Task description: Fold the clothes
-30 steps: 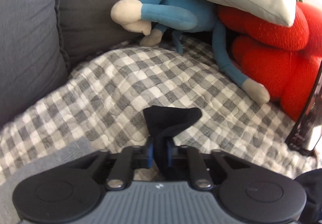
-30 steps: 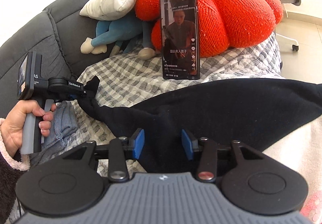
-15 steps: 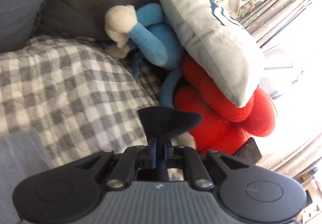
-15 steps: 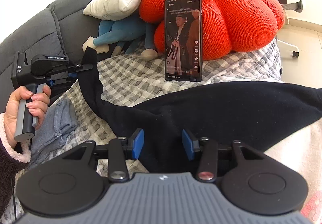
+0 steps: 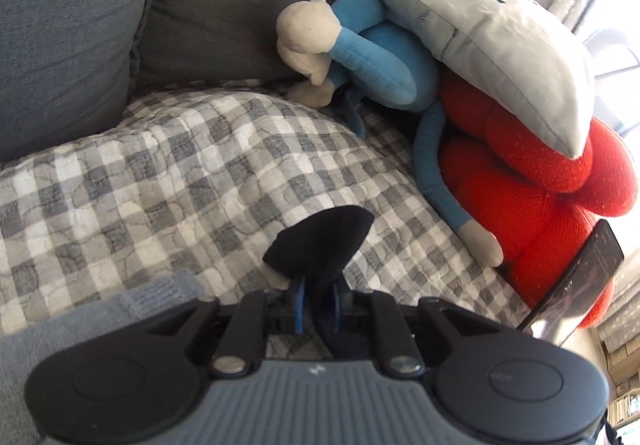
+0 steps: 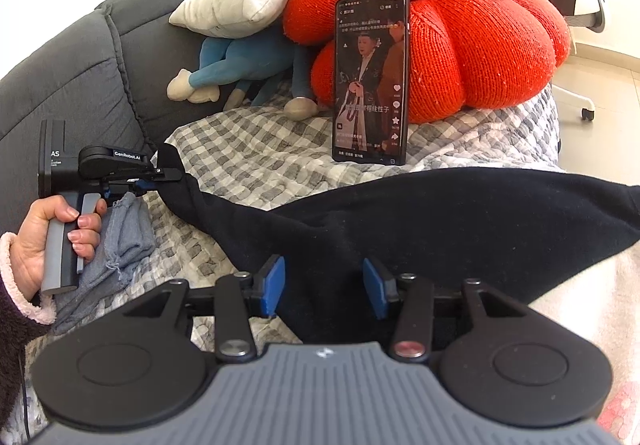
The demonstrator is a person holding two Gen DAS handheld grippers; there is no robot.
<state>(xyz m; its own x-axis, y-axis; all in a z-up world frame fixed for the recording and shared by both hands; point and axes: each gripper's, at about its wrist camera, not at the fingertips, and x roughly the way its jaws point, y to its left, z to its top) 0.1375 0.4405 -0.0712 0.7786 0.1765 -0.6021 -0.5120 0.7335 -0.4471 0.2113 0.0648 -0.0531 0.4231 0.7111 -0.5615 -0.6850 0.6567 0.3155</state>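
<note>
- black garment (image 6: 440,221): my left gripper (image 5: 316,301), jaws opening, pinched its corner.
- my right gripper (image 6: 324,285) stood half open astride it, unclamped.
- next, i judged: lay the corner flat.

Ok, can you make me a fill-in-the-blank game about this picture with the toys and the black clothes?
1. The phone stands upright, leaning against the big ____ cushion.
2. The left gripper has a corner of the ____ garment between its fingers.
3. The blue plush toy lies partly under a white ____.
4. The blanket on the sofa has a grey and white ____ pattern.

Missing words: red; black; pillow; checked
</note>
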